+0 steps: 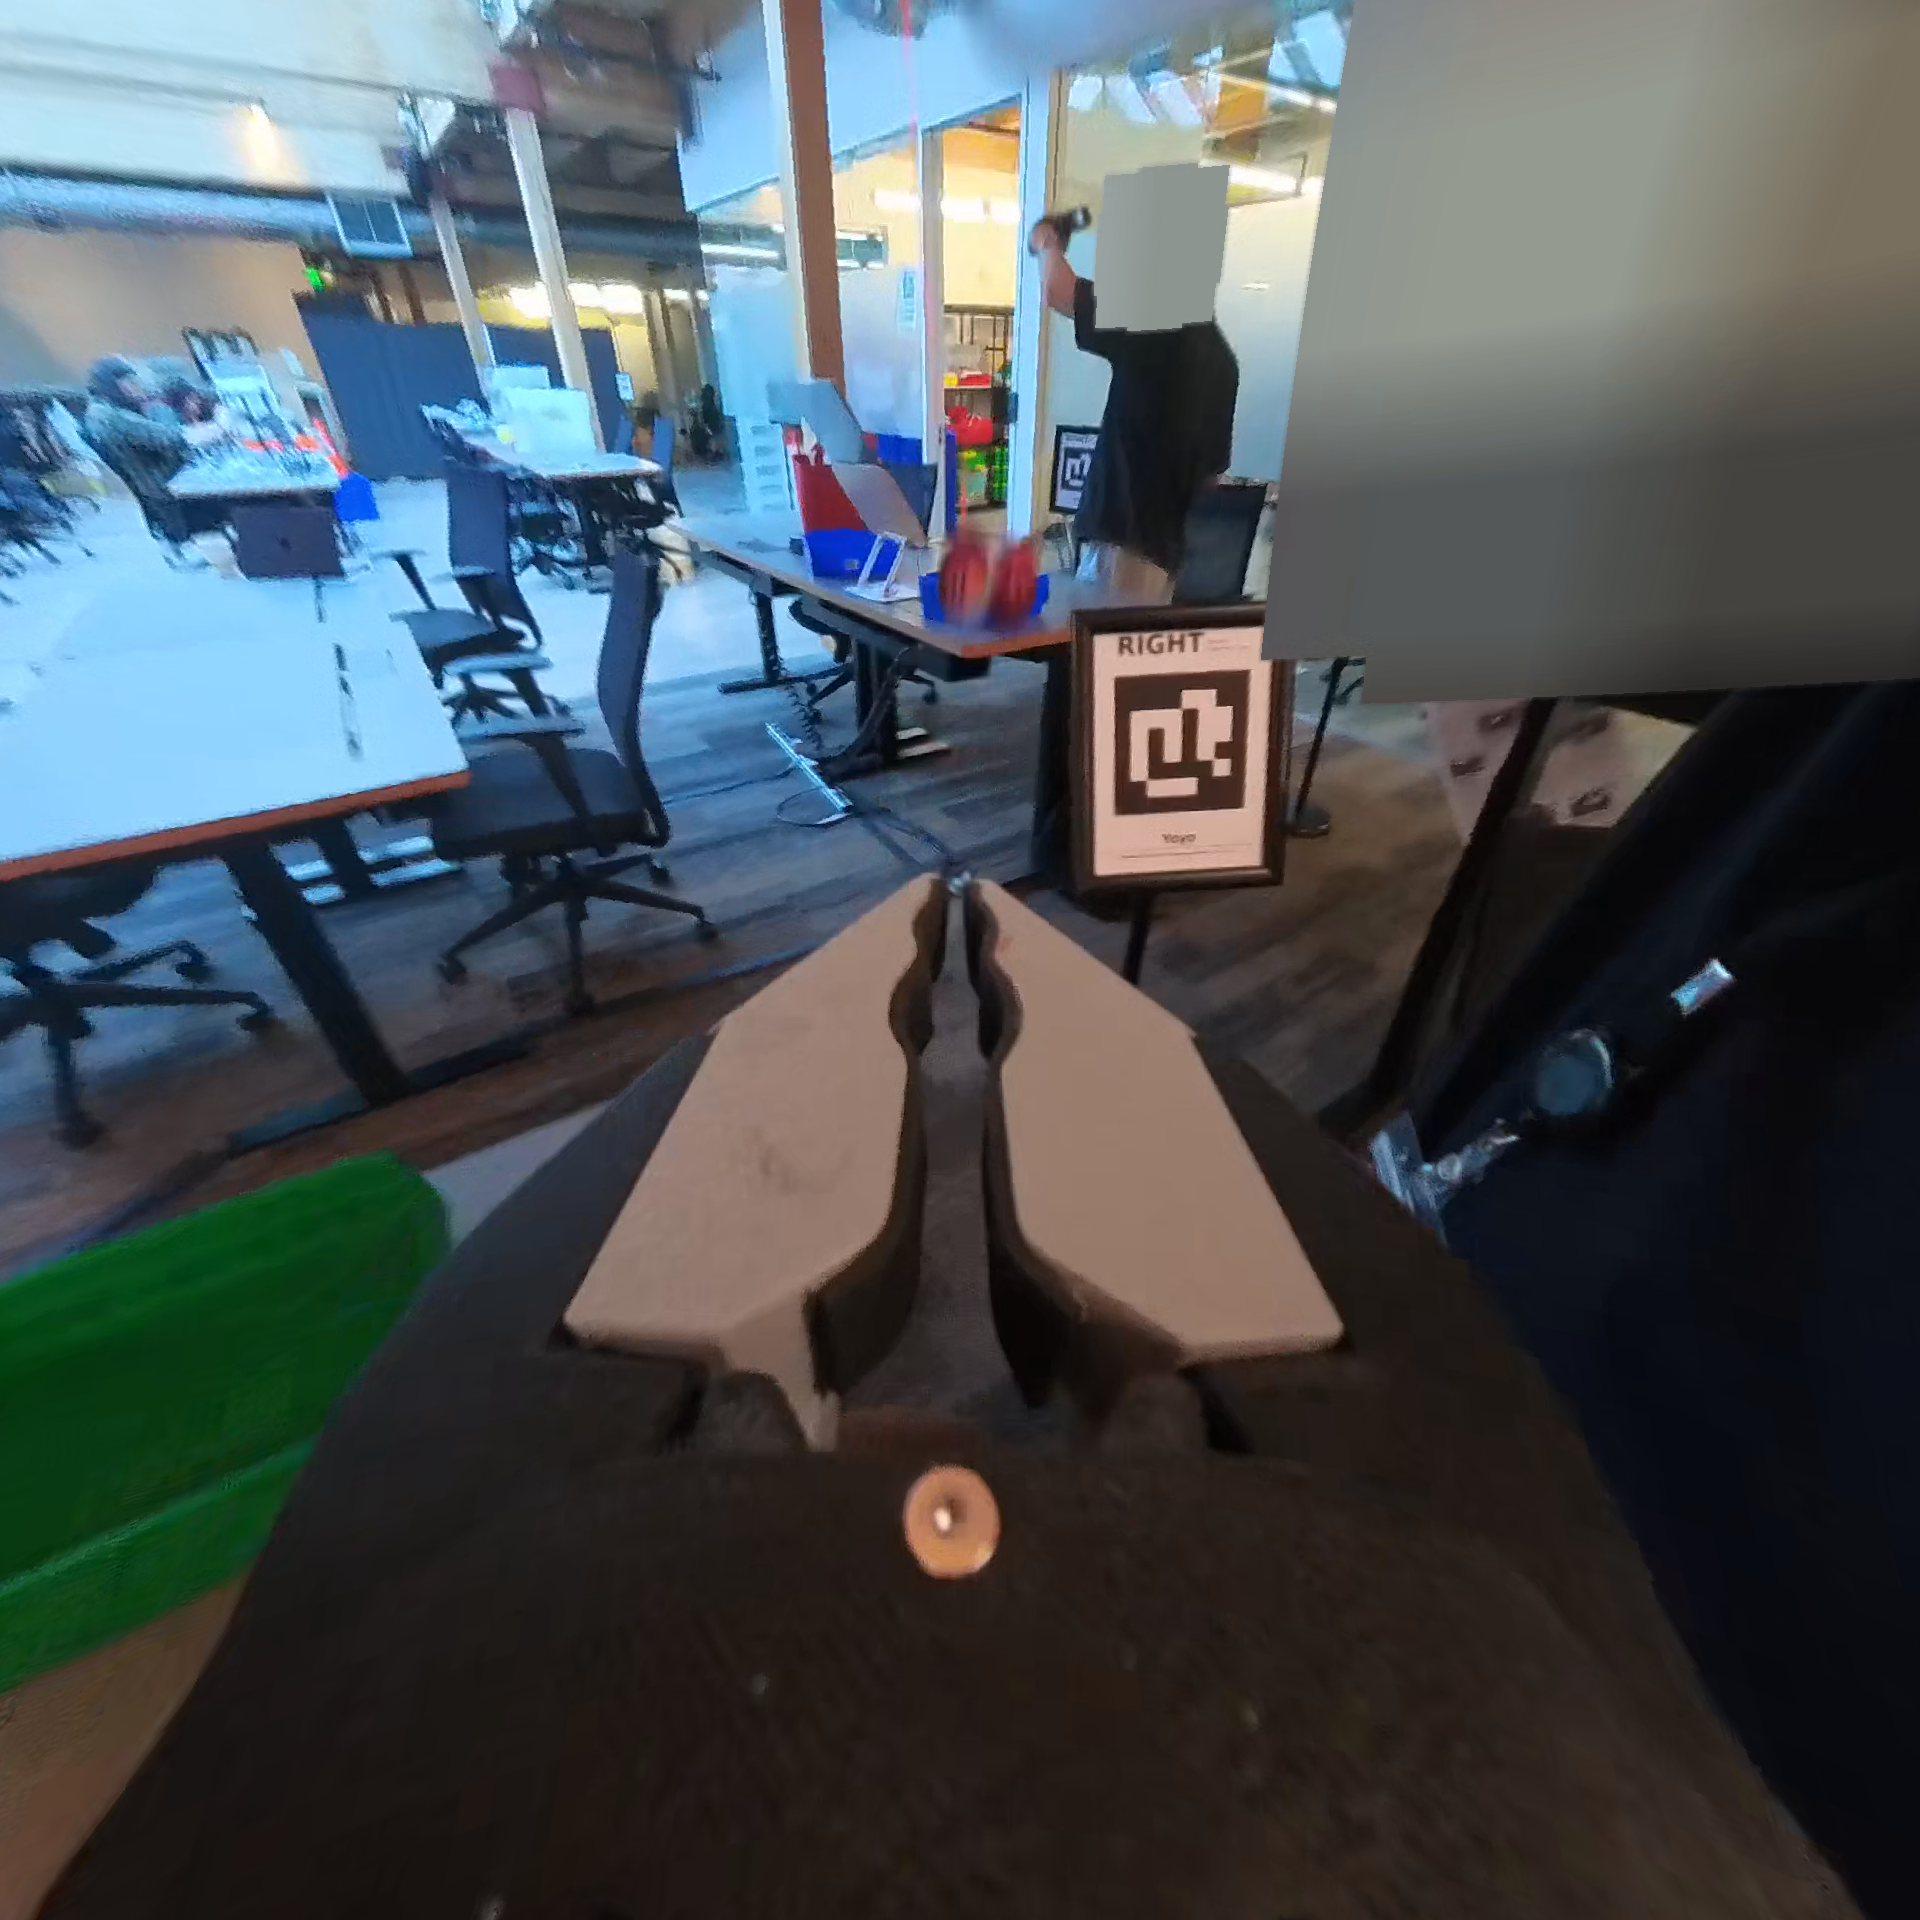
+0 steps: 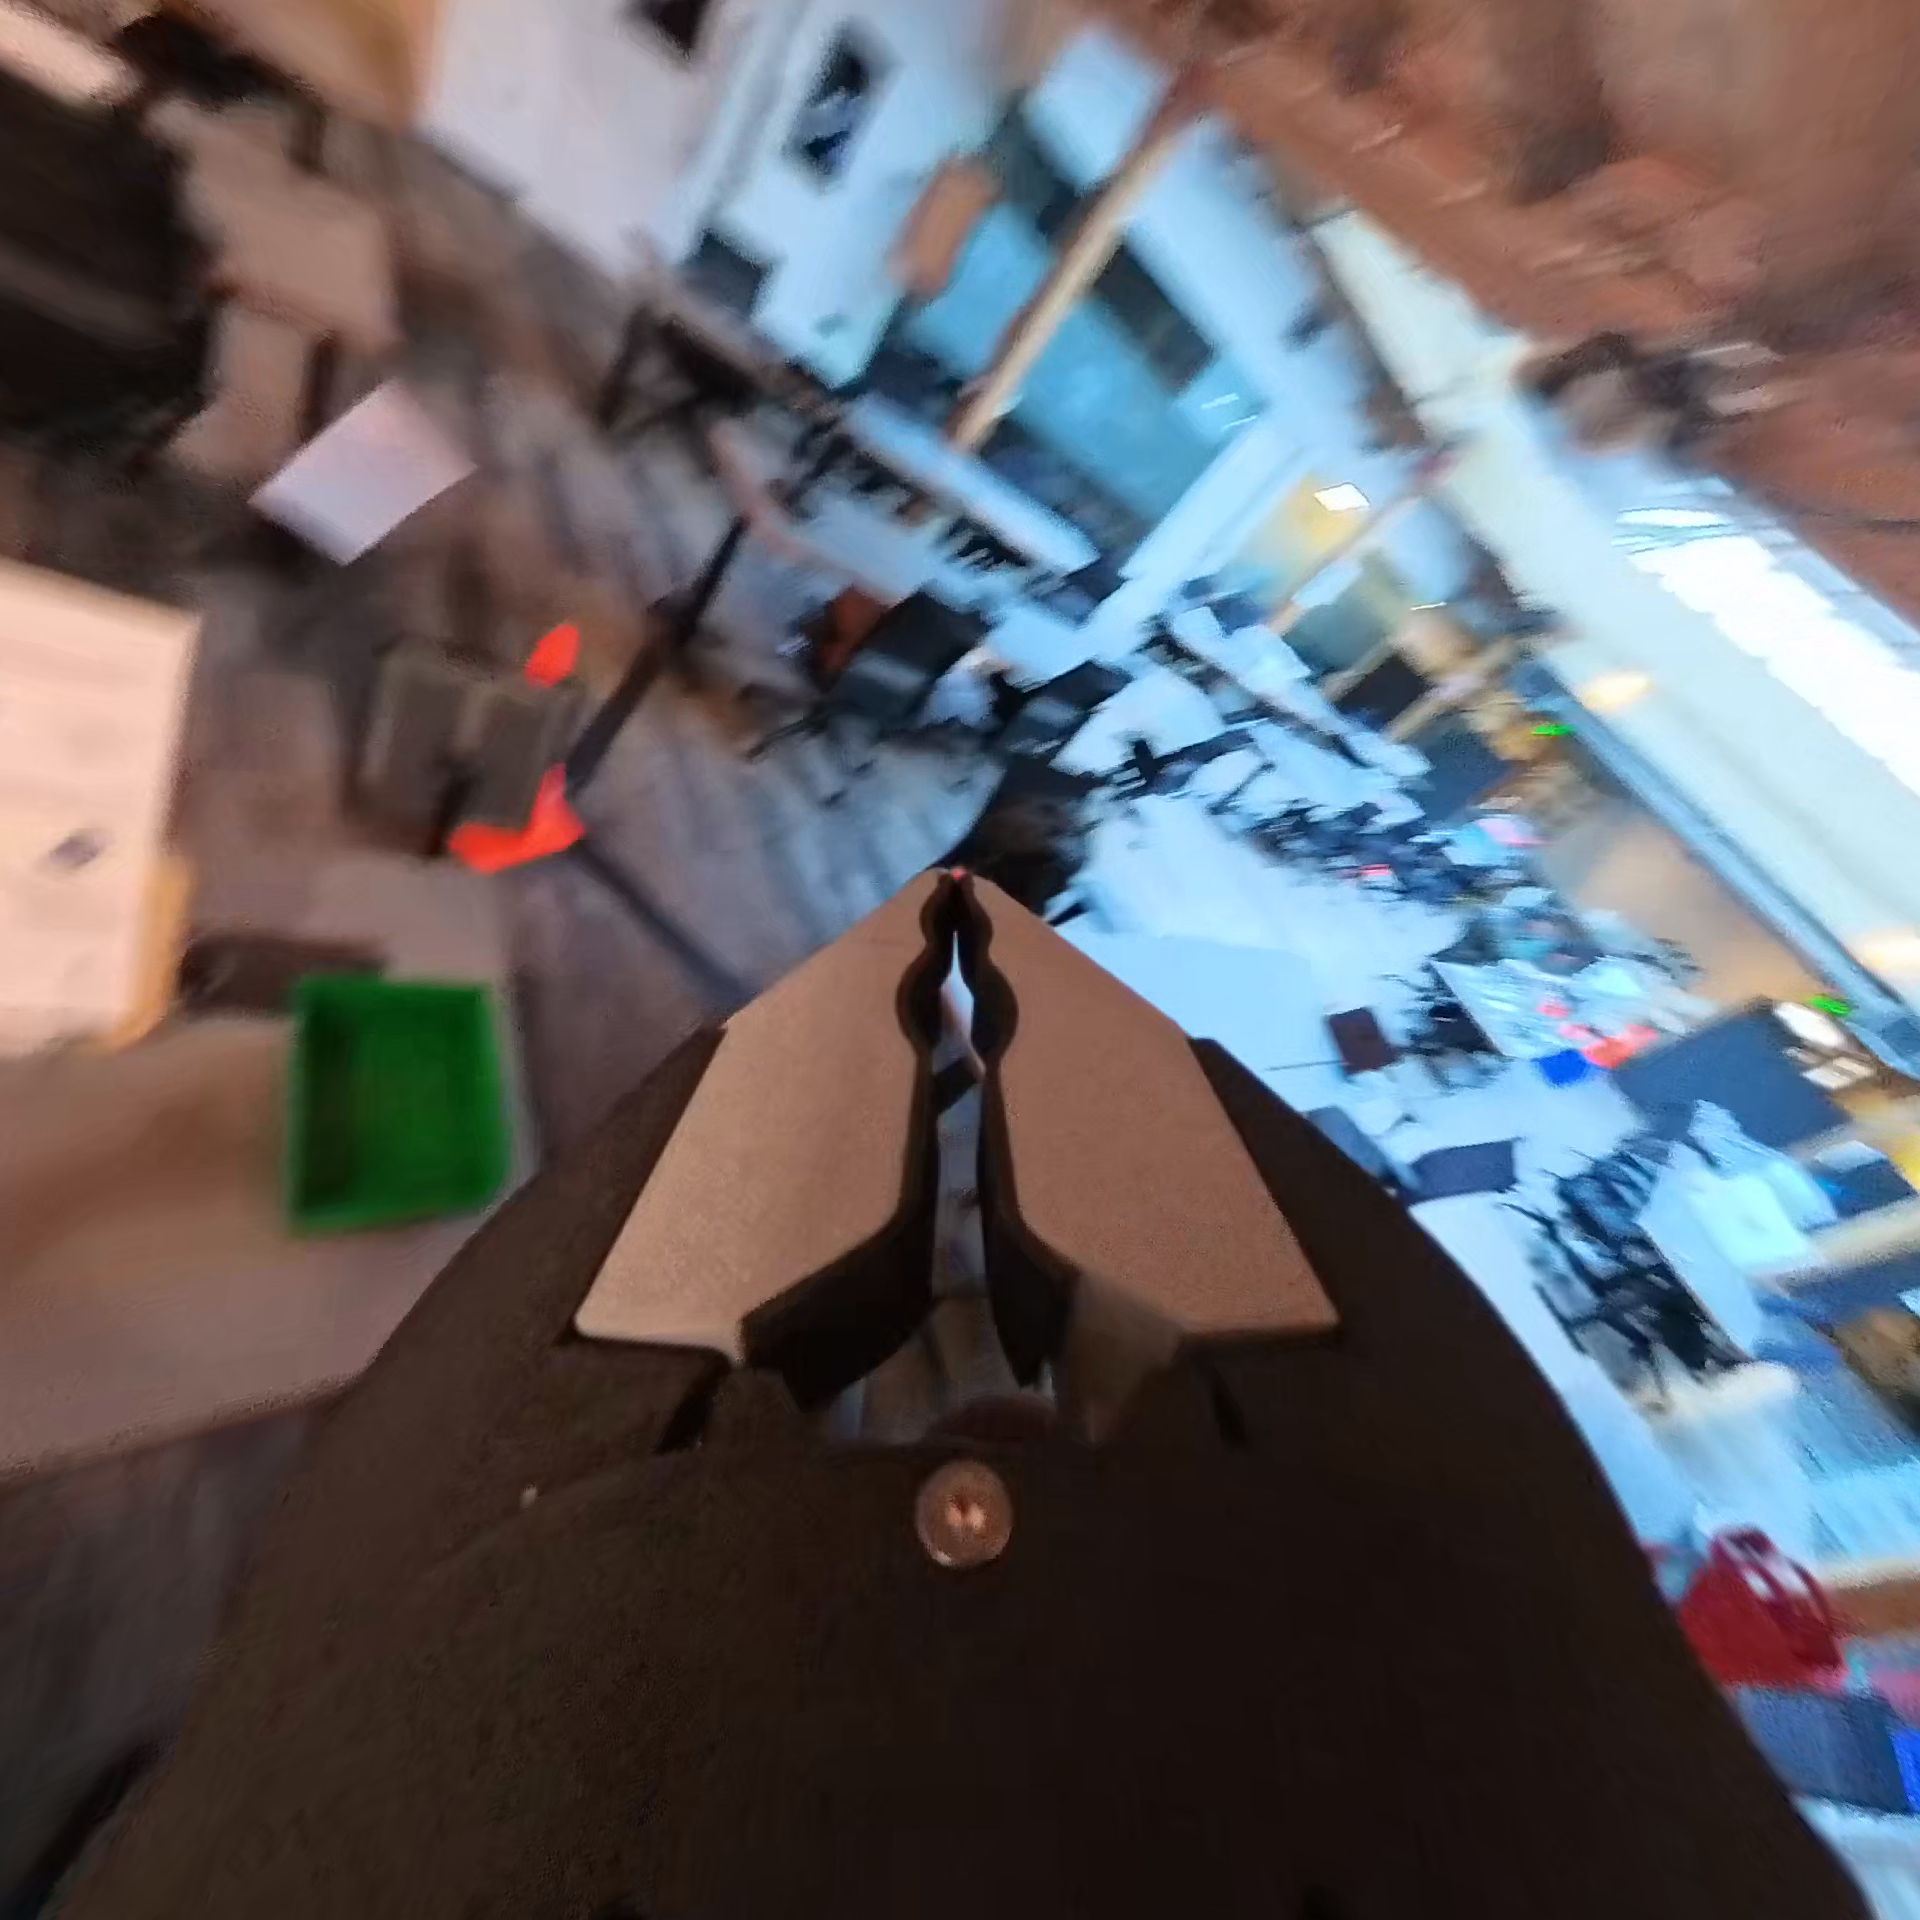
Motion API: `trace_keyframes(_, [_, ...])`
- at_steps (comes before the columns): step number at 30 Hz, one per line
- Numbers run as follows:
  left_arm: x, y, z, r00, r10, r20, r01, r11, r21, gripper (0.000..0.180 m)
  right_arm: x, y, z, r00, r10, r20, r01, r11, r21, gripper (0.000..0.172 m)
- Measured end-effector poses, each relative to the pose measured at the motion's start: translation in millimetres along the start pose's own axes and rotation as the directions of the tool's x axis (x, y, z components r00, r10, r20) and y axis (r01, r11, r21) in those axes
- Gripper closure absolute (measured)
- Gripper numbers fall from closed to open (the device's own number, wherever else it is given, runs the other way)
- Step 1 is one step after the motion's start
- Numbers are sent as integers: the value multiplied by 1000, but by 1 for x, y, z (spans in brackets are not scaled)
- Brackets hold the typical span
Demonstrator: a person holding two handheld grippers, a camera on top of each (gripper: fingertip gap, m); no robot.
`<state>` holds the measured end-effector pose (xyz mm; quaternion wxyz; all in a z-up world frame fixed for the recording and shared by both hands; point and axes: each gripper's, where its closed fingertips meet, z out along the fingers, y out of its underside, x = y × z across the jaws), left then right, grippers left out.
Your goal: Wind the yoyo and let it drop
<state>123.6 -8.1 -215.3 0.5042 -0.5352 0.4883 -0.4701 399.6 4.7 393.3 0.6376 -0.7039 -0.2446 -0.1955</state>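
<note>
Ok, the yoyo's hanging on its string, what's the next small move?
Probably a short upward tug with the right gripper, whose shut tips show a red speck, likely the string: the red yoyo hangs blurred at the string's low end.

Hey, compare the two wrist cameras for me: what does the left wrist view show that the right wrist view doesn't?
Left wrist view only: the red yoyo, blurred, hanging on a thin red string; a framed marker sign; a standing person; a black office chair.

Right wrist view only: an orange cone, within a heavily blurred, tilted room.

Both: a green bin and each view's own gripper with fingers closed together.
</note>
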Motion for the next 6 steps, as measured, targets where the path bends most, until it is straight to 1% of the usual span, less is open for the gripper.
trace_keyframes(1, [0,14,3,999,-36,-3,36,999,-18,176,33,-27,-24,997,40,-69,-36,998,53,172])
trace_keyframes(2, [-1,33,8,998,-58,0,58,997,-54,171,57,-45,-52,992,69,-103,-60,995,86,172])
trace_keyframes(3, [-1,53,13,997,-72,11,72,993,-94,167,77,-47,-78,989,80,-127,-72,995,64,172])
trace_keyframes(4, [-1,74,18,996,-85,22,87,988,-129,166,97,-35,-101,981,80,-177,-80,997,6,172])
trace_keyframes(5, [1,93,24,994,-105,20,107,982,-157,165,119,-7,-121,965,68,-253,-89,993,-72,172])
trace_keyframes(6, [5,110,31,991,-135,4,133,976,-173,165,136,38,-136,949,67,-307,-126,976,-176,172])
